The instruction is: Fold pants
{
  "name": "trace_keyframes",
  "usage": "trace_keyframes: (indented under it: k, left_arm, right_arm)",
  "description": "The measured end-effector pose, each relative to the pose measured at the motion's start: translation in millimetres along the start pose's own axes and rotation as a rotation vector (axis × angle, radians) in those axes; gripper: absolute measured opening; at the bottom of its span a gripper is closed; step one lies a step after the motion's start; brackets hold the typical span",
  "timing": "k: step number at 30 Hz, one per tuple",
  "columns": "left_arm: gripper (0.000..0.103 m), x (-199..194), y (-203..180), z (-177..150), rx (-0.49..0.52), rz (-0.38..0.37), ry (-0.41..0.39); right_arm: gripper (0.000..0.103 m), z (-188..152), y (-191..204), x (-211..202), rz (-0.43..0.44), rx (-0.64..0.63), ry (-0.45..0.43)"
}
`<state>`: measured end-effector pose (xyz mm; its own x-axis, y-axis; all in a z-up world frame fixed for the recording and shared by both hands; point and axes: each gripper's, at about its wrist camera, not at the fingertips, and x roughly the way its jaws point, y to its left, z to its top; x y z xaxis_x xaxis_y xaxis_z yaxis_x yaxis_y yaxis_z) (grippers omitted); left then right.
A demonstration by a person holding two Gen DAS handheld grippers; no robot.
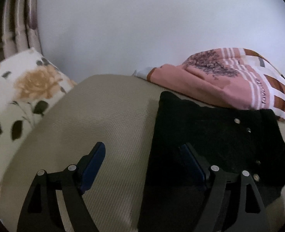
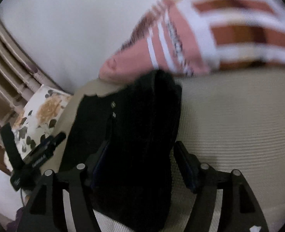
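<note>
Black pants [image 1: 210, 133] with metal buttons lie folded on a beige ribbed bed cover [image 1: 96, 119]. My left gripper [image 1: 142, 160] is open just above the bed, its right finger over the pants' left edge, its left finger over bare cover. In the right wrist view the pants [image 2: 138, 135] run away from me as a dark bundle. My right gripper [image 2: 140, 158] is open with the pants between its fingers; the fabric is not pinched. The left gripper [image 2: 36, 158] shows at the left of that view.
A pink, white and rust patterned blanket [image 1: 229, 77] lies bunched behind the pants, also in the right wrist view [image 2: 200, 32]. A floral pillow [image 1: 20, 96] sits at the left. A white wall [image 1: 142, 23] and striped curtain [image 1: 16, 19] stand behind.
</note>
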<state>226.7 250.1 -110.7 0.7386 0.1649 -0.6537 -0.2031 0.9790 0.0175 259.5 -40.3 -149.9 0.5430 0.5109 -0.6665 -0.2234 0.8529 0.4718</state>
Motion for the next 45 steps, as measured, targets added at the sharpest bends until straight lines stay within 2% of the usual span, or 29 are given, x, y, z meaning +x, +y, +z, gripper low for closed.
trace_keyframes:
  k: [1,3,5,7,9,16,32,36,41,45]
  left_arm:
    - [0.081,-12,-2,-3,0.003,0.002,-0.021]
    - [0.083,-27,-4,-5,-0.005,0.002,-0.05]
    - [0.09,-45,-6,-9,-0.019,0.006,-0.082]
    - [0.092,-65,-8,-13,-0.026,0.008,-0.112]
    - [0.093,-80,-12,-16,-0.021,0.008,-0.137]
    - [0.095,-134,-20,-20,0.011,-0.006,-0.204]
    - [0.103,-229,-37,-19,0.072,-0.017,-0.316]
    - [0.103,-243,-37,-18,0.053,-0.003,-0.305]
    - [0.103,-254,-28,-14,-0.006,-0.055,-0.255]
    - [0.103,-259,-26,-13,-0.012,-0.087,-0.23]
  right_arm:
    - [0.073,-1,6,-9,-0.023,-0.019,-0.025]
    - [0.092,-8,20,-28,-0.071,-0.059,-0.071]
    - [0.096,-20,41,-47,-0.111,-0.112,-0.118]
    - [0.102,-34,57,-57,-0.173,-0.163,-0.141]
    - [0.102,-45,67,-66,-0.217,-0.177,-0.149]
    - [0.103,-67,75,-101,-0.286,-0.135,-0.198]
    - [0.103,-78,105,-173,-0.261,-0.17,-0.296]
    - [0.103,-81,110,-188,-0.253,-0.18,-0.316]
    - [0.103,-84,109,-208,-0.239,-0.173,-0.343]
    - [0.103,-87,108,-218,-0.235,-0.174,-0.354]
